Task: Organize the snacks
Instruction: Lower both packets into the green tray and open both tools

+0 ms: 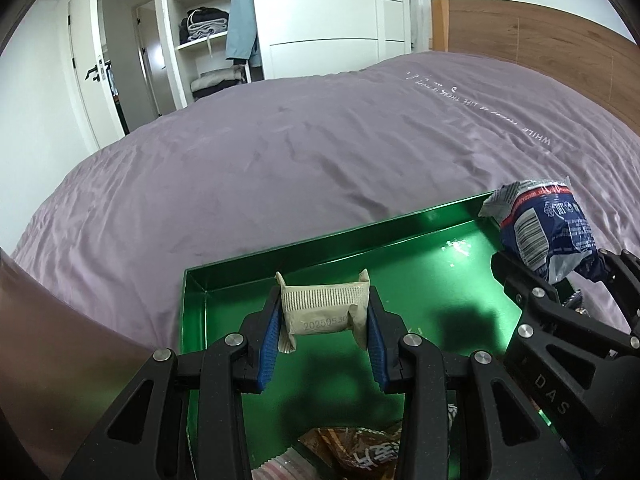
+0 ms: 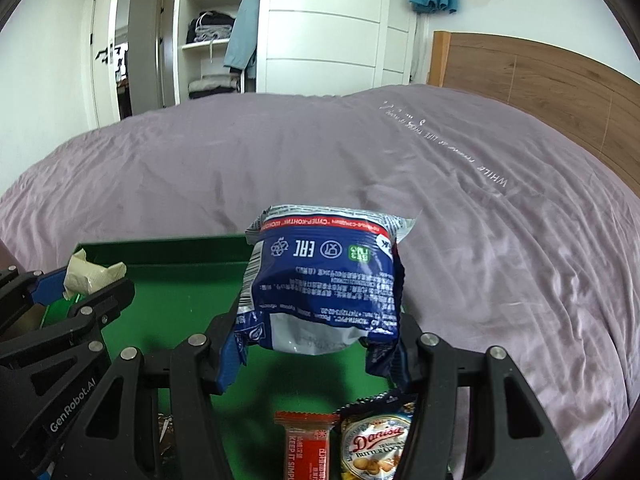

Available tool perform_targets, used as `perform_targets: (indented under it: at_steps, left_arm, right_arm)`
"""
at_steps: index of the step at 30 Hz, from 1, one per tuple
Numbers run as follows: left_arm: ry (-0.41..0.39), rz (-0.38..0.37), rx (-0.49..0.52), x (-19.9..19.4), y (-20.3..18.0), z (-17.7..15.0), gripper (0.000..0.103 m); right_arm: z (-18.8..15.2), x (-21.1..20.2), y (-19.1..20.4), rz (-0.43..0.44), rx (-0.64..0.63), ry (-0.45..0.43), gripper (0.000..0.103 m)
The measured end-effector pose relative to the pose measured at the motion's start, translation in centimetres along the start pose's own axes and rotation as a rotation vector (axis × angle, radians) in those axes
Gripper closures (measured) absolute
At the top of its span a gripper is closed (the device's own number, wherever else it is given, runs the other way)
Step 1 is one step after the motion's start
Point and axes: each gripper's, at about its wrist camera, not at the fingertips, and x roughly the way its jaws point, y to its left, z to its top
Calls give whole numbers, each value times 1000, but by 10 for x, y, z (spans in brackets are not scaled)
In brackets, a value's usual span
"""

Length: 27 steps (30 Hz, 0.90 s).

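Small beige paper-wrapped snack packet (image 1: 323, 312) with a printed date code, held above the near left of the shallow glossy green metal tray (image 1: 320, 248). Crinkled blue-and-white foil snack bag (image 2: 324, 284), print inverted, held over the tray's far right corner. Red bar wrapper (image 2: 306, 448) and Danisa butter-cookie packet (image 2: 376, 446) lie flat at the near right.

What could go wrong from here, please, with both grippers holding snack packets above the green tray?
1. The right gripper pinches only the bottom of the blue packet, which is crumpled there; the packet might slip or its contents get crushed.
2. The two grippers hang close together over the green tray, so the left gripper, holding the beige packet, could bump the other.
3. The tray sits on a soft purple bedsheet; a firm placement might tilt it.
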Motion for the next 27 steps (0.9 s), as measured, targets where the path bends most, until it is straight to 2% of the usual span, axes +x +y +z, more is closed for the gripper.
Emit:
perform_targets:
  at_steps: [14,27]
  left_arm:
    - [62,-19,-19,19,4,-5,70]
    - [115,-52,-26,31,4,-9,69]
  right_arm:
    - [-14,21,-1,-11,-6,76,38]
    - [-15,30,-2,-14,-2,104,38]
